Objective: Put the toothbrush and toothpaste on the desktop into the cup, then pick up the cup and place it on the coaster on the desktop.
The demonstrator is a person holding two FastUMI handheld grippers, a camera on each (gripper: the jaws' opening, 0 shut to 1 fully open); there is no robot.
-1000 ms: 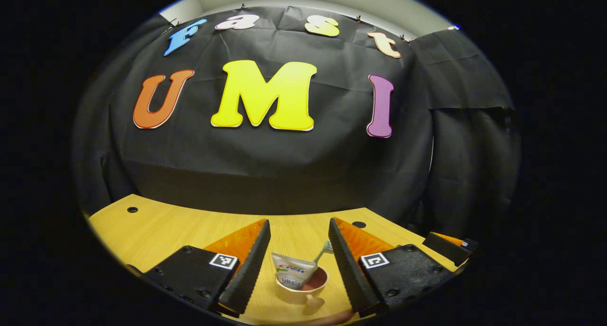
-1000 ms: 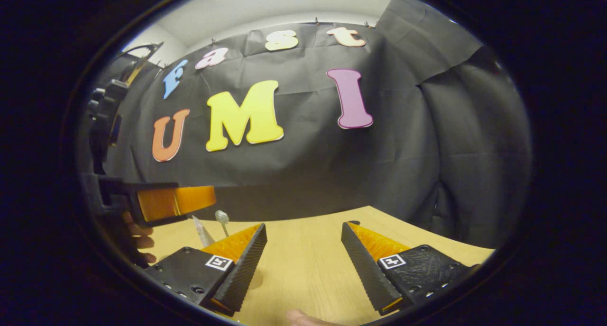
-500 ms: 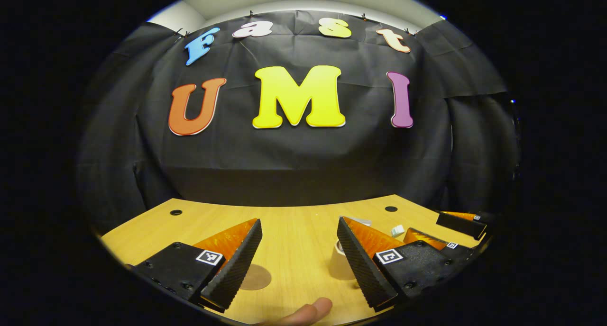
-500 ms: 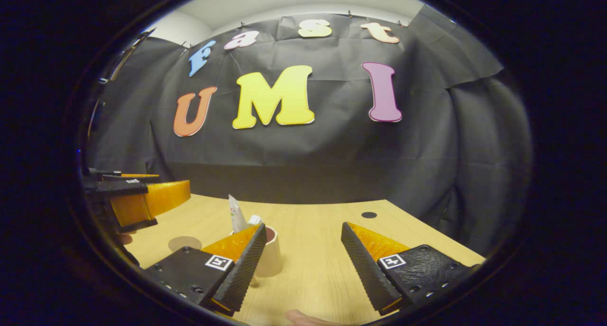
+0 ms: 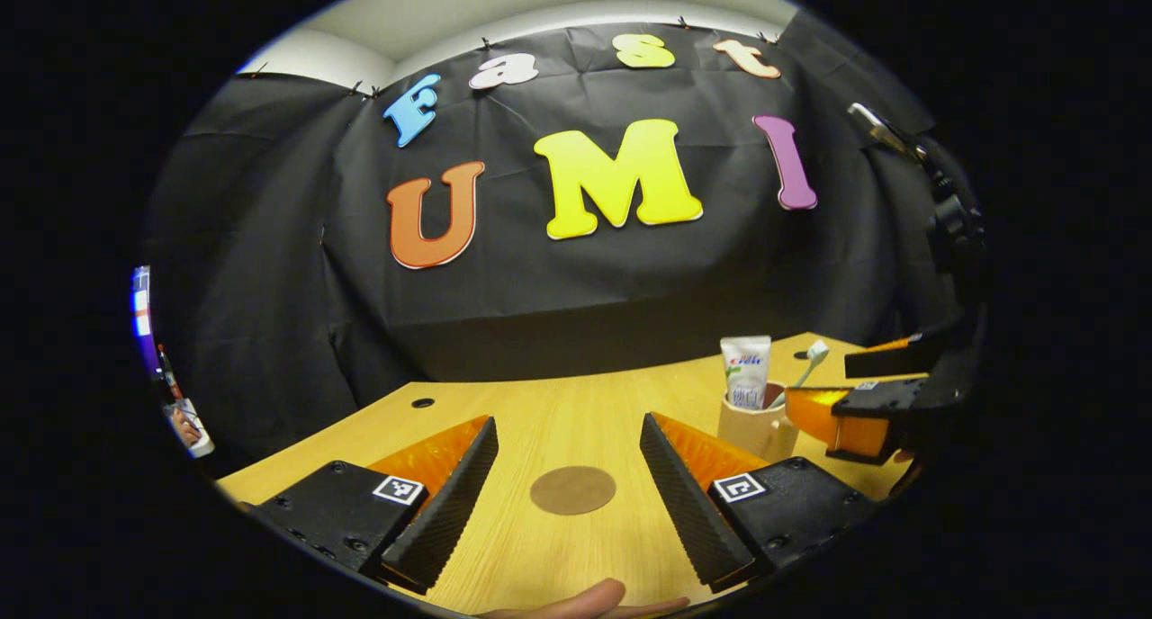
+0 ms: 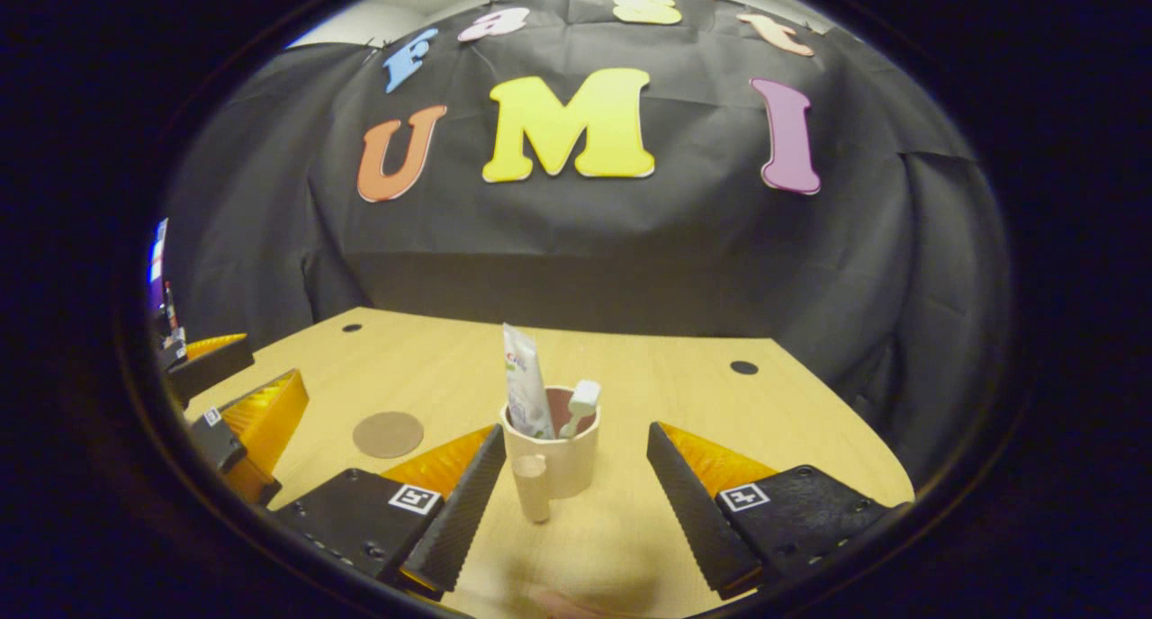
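Cup loaded, not yet gripped; coaster lay bare.

The cup (image 6: 551, 451), holding toothpaste (image 6: 525, 381) and toothbrush (image 6: 579, 406), stood between the wide-open, empty right gripper (image 6: 573, 502); a handle-side pinch could have tipped it short of the coaster (image 5: 572, 490), framed by the open, empty left gripper (image 5: 569, 488).

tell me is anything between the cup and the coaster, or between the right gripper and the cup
Nothing visible. The cup stands between the open right gripper fingers, handle toward it. Bare desktop lies between cup and coaster; the left gripper sits beyond the coaster.
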